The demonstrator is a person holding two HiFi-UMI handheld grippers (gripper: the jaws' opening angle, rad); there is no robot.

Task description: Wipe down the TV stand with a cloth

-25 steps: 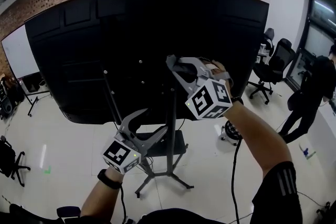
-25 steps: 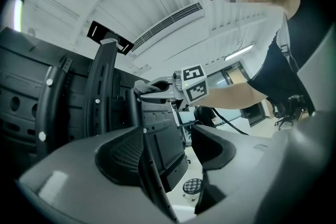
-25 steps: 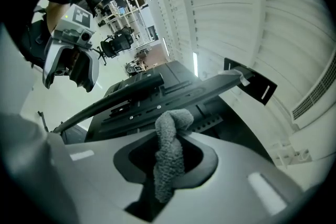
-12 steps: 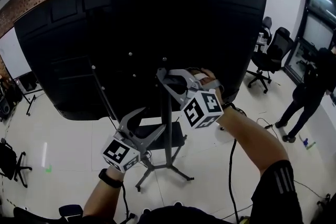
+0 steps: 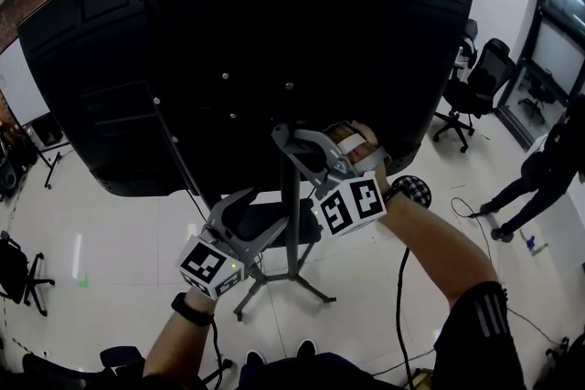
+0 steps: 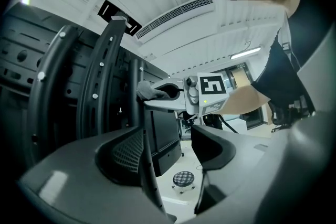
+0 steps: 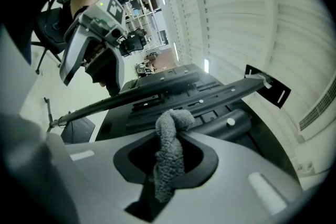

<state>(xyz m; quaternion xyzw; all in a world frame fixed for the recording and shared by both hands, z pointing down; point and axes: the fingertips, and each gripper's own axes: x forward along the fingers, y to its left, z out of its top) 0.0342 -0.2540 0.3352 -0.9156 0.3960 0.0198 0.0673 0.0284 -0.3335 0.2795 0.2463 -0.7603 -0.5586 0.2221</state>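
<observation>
TV stand [image 5: 291,224] stood at the black television's [image 5: 274,41] back, the right gripper [image 5: 285,140] by its post with jaws clamped on a grey cloth [image 7: 169,160], the left gripper [image 5: 249,207] lower, jaws apart and empty; wiping seemed barely begun.

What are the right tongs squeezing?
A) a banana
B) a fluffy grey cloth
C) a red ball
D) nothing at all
B: the right gripper view shows the right tongs shut on a fluffy grey cloth, which sticks out past their tips.
</observation>
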